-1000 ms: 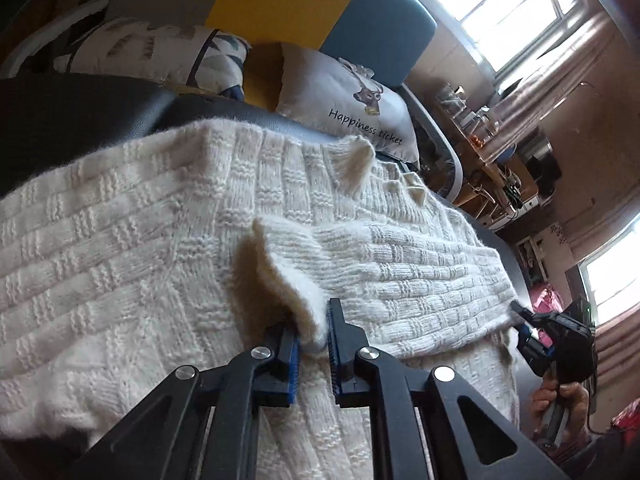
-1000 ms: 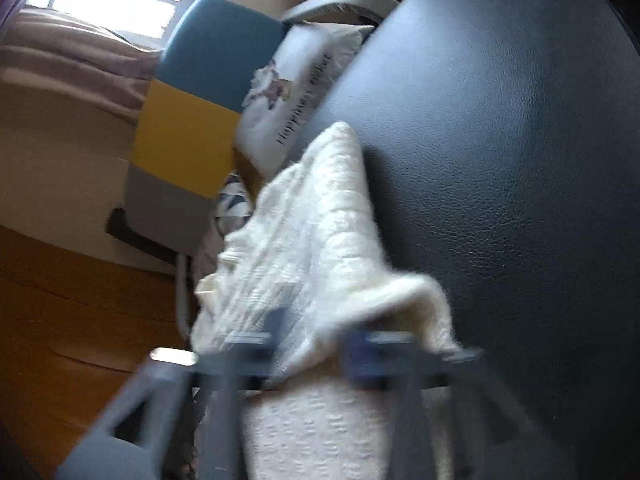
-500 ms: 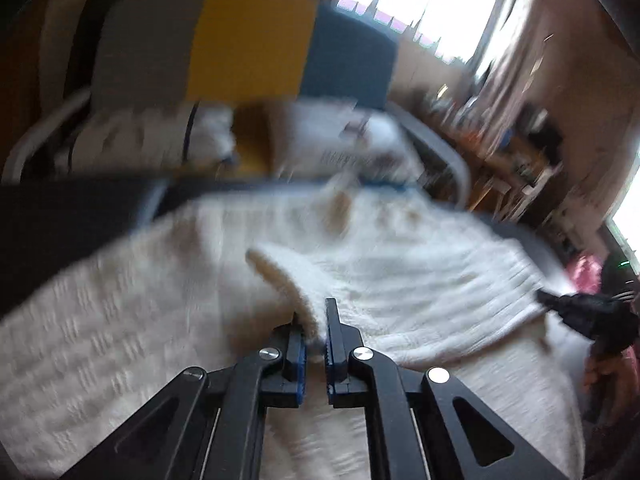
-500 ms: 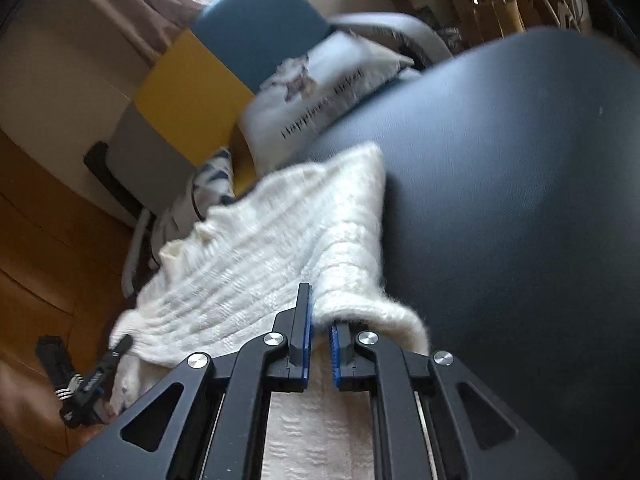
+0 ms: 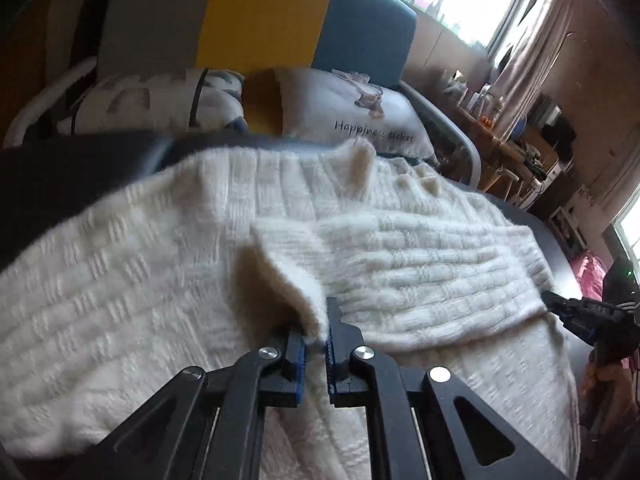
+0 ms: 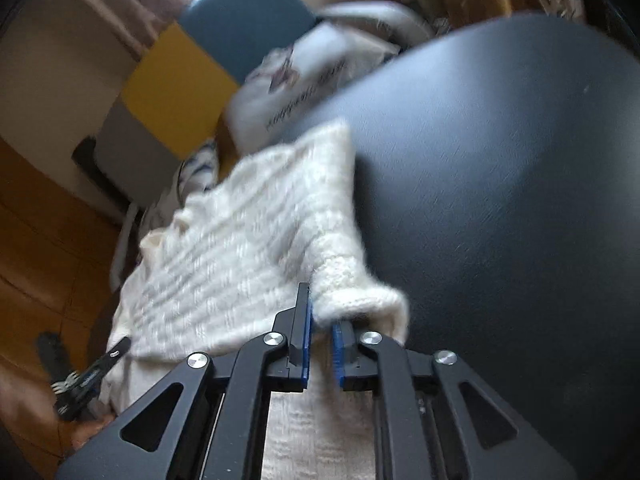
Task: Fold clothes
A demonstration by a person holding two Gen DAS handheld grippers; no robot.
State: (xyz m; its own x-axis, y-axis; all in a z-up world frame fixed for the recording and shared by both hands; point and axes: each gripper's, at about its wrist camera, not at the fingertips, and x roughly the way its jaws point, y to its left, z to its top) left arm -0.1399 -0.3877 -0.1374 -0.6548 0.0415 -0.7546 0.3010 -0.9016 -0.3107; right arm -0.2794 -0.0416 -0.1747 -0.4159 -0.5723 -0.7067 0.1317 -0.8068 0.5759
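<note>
Both jaws easing apart, knit between them: left gripper at the folded band's inner end, right gripper at its desk-edge end, cream sweater spread between.

The place is a lived-in home room, shown by a colour-block sofa with printed cushions, curtained windows, a cluttered wooden side table and a wood-plank floor.
</note>
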